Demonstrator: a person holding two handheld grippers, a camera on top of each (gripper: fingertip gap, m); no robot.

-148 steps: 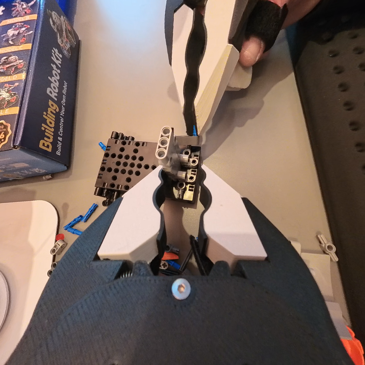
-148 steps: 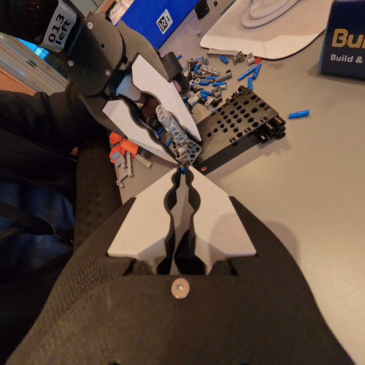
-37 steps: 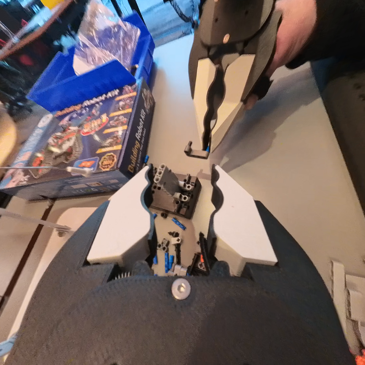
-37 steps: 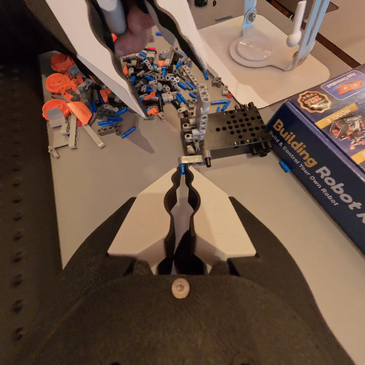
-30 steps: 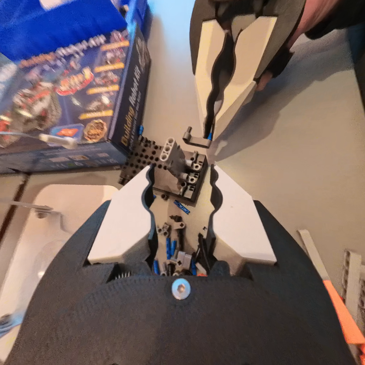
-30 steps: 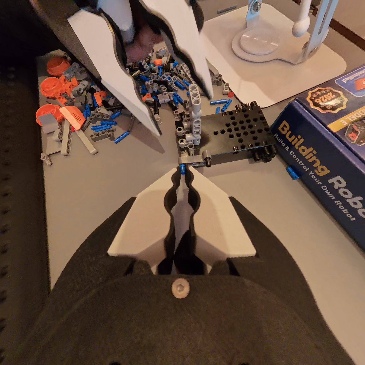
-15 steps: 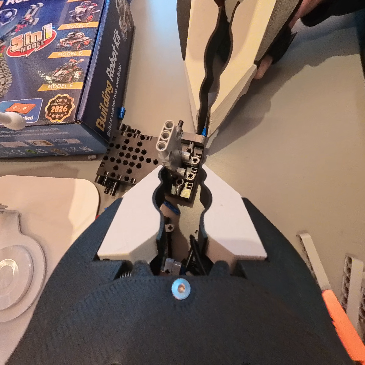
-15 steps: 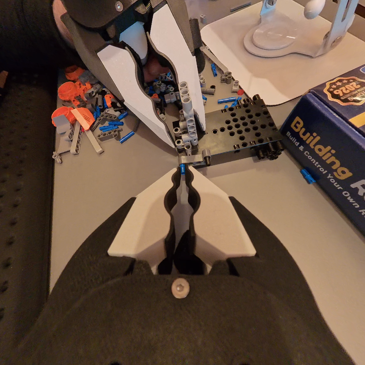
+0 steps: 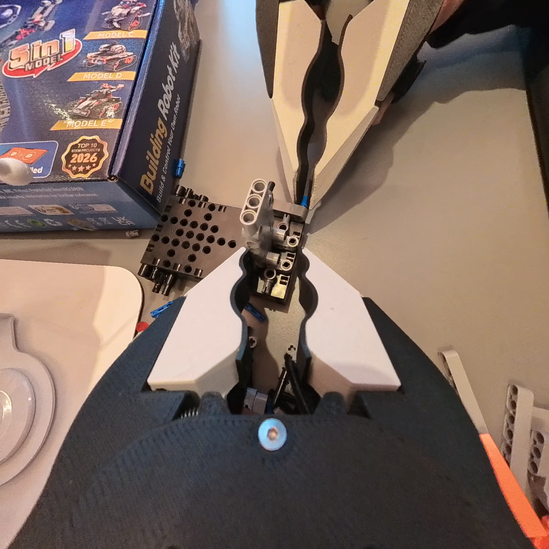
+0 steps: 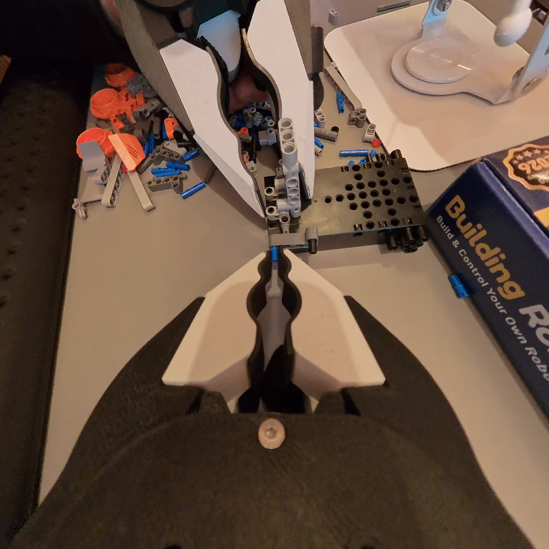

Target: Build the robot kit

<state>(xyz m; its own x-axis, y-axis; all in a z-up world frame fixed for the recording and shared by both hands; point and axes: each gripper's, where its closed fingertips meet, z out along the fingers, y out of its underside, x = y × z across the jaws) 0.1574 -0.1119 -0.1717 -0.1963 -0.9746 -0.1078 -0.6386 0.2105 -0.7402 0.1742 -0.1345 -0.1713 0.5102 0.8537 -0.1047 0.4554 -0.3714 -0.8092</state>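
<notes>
A black perforated plate [image 9: 190, 237] lies on the grey table, and it also shows in the right wrist view [image 10: 371, 196]. A grey assembly [image 9: 267, 234] with an upright three-hole beam stands on one end of it [image 10: 286, 184]. My left gripper [image 9: 273, 252] is closed around that end, its fingers against the assembly's sides [image 10: 285, 205]. My right gripper [image 10: 274, 252] is shut on a blue pin [image 10: 274, 254] stuck in a short grey beam [image 10: 292, 237] with a black pin [image 10: 312, 242] at its other end. The beam rests against the plate's edge, and my right gripper [image 9: 303, 193] points down at it.
A dark blue kit box [image 9: 89, 104] stands beside the plate [image 10: 490, 252]. A white stand on a white base [image 10: 445, 74] is behind it. A pile of loose grey, blue and orange parts [image 10: 148, 154] lies by a dark perforated mat [image 10: 29, 208]. My two grippers' fingertips are within a few centimetres of each other.
My left gripper has come down from open above the table and closed around the assembly. My right gripper has brought the grey beam up against the plate's edge.
</notes>
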